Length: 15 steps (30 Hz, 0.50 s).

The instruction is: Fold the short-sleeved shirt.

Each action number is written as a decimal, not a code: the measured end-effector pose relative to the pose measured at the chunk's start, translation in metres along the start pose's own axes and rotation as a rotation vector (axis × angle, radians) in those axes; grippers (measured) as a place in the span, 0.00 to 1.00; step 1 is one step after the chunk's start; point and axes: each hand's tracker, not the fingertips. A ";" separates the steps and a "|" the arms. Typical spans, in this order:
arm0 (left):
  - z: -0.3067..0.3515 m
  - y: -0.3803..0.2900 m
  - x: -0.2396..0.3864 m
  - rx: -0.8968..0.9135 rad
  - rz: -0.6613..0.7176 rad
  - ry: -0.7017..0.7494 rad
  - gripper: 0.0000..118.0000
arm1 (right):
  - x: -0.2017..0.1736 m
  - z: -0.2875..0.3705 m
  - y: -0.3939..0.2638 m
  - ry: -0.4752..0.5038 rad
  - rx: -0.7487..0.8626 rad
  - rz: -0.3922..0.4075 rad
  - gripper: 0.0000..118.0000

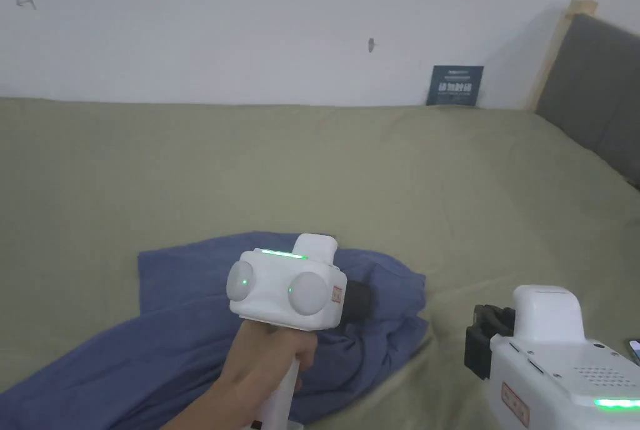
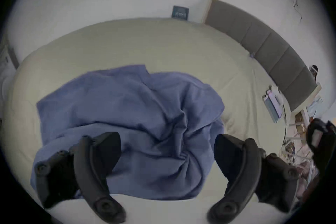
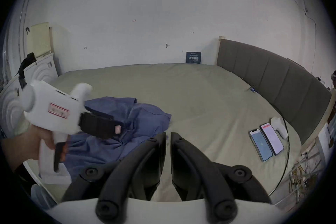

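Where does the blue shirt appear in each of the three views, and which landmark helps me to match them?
Head view: the blue shirt lies crumpled at lower left, behind the left gripper.
Left gripper view: it lies in the centre, beyond the open jaws.
Right gripper view: it lies left of centre, partly behind the left gripper.
Shared landmark: the dark sign against the wall, beside the grey headboard.

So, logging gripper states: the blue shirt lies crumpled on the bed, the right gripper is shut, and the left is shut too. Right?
Not quite. The left gripper is open, jaws wide apart above the blue shirt, as the left gripper view shows. The right gripper is shut, holding nothing.
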 end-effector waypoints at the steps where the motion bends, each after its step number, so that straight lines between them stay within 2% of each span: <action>1: 0.020 -0.001 -0.008 0.044 -0.003 -0.004 0.80 | -0.002 0.006 0.003 0.015 0.015 -0.005 0.09; 2: 0.040 -0.010 -0.017 0.079 -0.018 0.021 0.54 | -0.005 0.012 0.005 0.020 0.025 -0.009 0.09; 3: 0.060 -0.015 -0.022 0.128 -0.038 0.056 0.22 | -0.008 0.017 0.007 0.023 0.038 -0.010 0.09; 4: 0.081 -0.025 -0.030 0.197 -0.063 0.138 0.01 | -0.011 0.023 0.009 0.030 0.052 -0.009 0.09; 5: 0.100 -0.037 -0.038 0.259 -0.082 0.209 0.00 | -0.015 0.030 0.010 0.033 0.069 -0.008 0.09; 7: 0.156 -0.065 -0.054 0.336 -0.061 0.210 0.00 | -0.023 0.041 0.011 0.042 0.098 0.003 0.09; 10: 0.228 -0.108 -0.077 0.390 -0.017 0.317 0.00 | -0.036 0.055 0.009 0.059 0.116 0.003 0.09; 13: 0.276 -0.153 -0.104 0.372 0.035 0.373 0.00 | -0.048 0.065 0.004 0.091 0.124 0.002 0.09; 15: 0.284 -0.169 -0.131 0.322 0.080 0.411 0.00 | -0.054 0.069 0.001 0.101 0.126 0.017 0.09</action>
